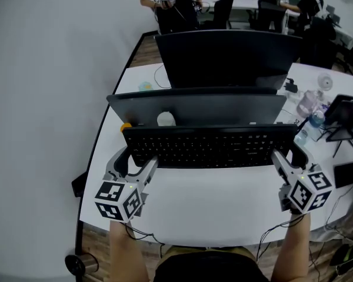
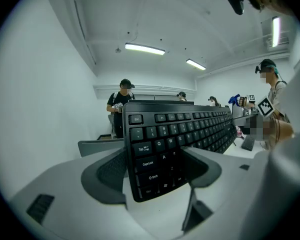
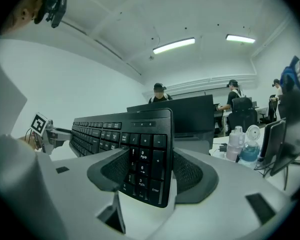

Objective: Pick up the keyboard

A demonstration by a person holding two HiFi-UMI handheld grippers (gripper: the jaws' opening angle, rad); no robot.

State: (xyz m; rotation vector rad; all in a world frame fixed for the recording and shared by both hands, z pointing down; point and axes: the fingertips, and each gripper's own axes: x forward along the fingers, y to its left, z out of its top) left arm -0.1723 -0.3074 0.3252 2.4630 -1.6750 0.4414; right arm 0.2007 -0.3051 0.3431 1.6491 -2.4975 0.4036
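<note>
Both tongs are clenched on the keyboard [image 1: 212, 145], one at each end. The Esc/Tab end sits between the pads of the left tongs [image 1: 138, 158], and the numpad end between the pads of the right tongs [image 1: 289, 154]. Each gripper view shows the board running away from the jaws with a pad against it on either side. The keyboard is held up over the near part of the white counter [image 1: 223, 204], roughly level end to end, keys facing me. Just behind it is a grey panel [image 1: 200, 106] with a small white object [image 1: 166, 119] and an orange bit [image 1: 125, 126] at its lower edge. A dark monitor [image 1: 223, 57] stands further back. Bottles [image 1: 310, 107] are near the right end. People [image 1: 167, 2] are at the far desks.
</note>
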